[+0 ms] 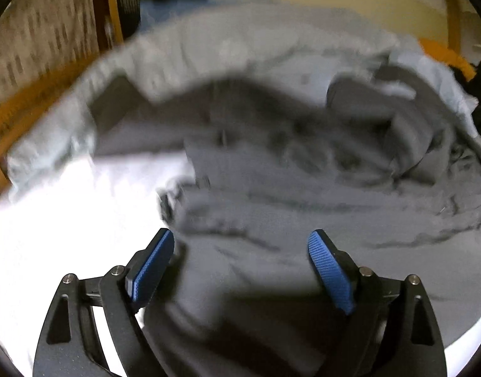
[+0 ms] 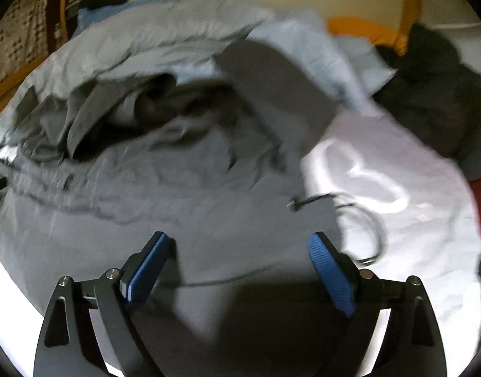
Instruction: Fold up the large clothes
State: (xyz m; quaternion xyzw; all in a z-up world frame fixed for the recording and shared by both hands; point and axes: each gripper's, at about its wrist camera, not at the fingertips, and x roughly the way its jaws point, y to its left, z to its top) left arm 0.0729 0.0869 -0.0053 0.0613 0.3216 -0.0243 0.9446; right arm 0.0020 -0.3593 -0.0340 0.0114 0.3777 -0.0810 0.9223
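A large grey garment lies crumpled on a white bed sheet. My left gripper is open just above the garment's left edge, its blue pads wide apart with loose cloth under them and nothing pinched. In the right wrist view the same grey garment spreads to the left and the white sheet to the right. My right gripper is open over the garment's near right part, its pads clear of the cloth. Both views are blurred.
A pale grey-blue duvet is bunched along the back. A black cable loops on the sheet by my right gripper. Dark clothing and an orange cloth lie at the far right. A wooden frame borders the left.
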